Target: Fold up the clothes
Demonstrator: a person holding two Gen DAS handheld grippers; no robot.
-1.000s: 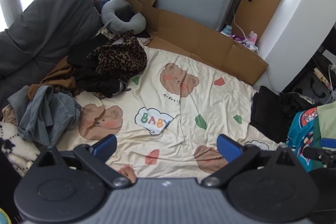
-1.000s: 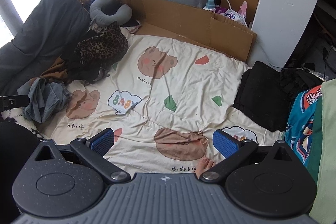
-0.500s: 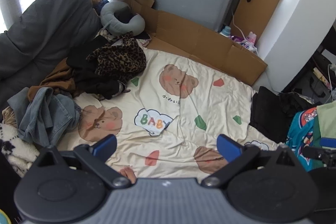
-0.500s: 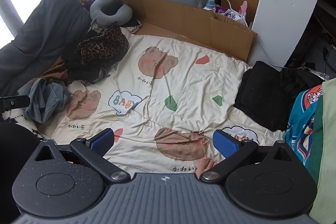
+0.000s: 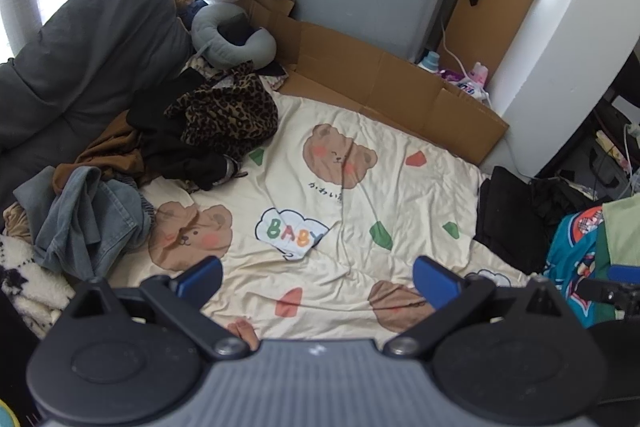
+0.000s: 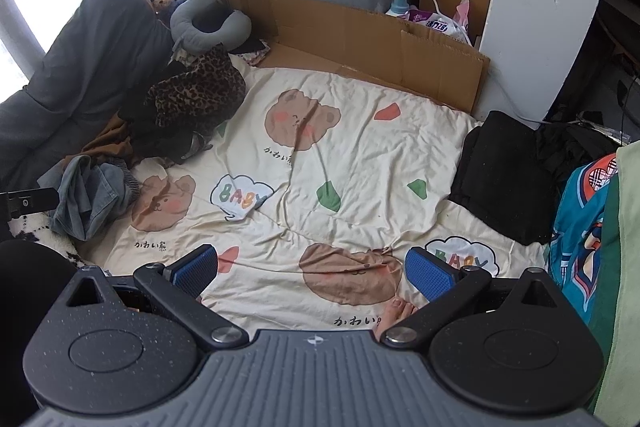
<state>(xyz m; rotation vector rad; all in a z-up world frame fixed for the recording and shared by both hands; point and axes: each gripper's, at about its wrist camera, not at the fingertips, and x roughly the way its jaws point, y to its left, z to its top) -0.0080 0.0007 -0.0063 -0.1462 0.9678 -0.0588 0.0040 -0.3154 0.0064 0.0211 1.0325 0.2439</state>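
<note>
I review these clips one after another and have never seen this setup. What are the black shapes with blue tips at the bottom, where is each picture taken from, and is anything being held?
There is no robot here. A person holds a two-finger gripper in each hand, and each carries a wide-angle camera looking forward along its fingers. One picture comes from the left gripper, the other from the right gripper; the blue tips are their finger pads. Both are open and hold nothing.

Below lies a cream bear-print blanket. On its left edge is a heap of unfolded clothes: a leopard-print garment and a denim garment. Folded black clothing sits on the right. The person's bare toes show near the bottom.
</note>
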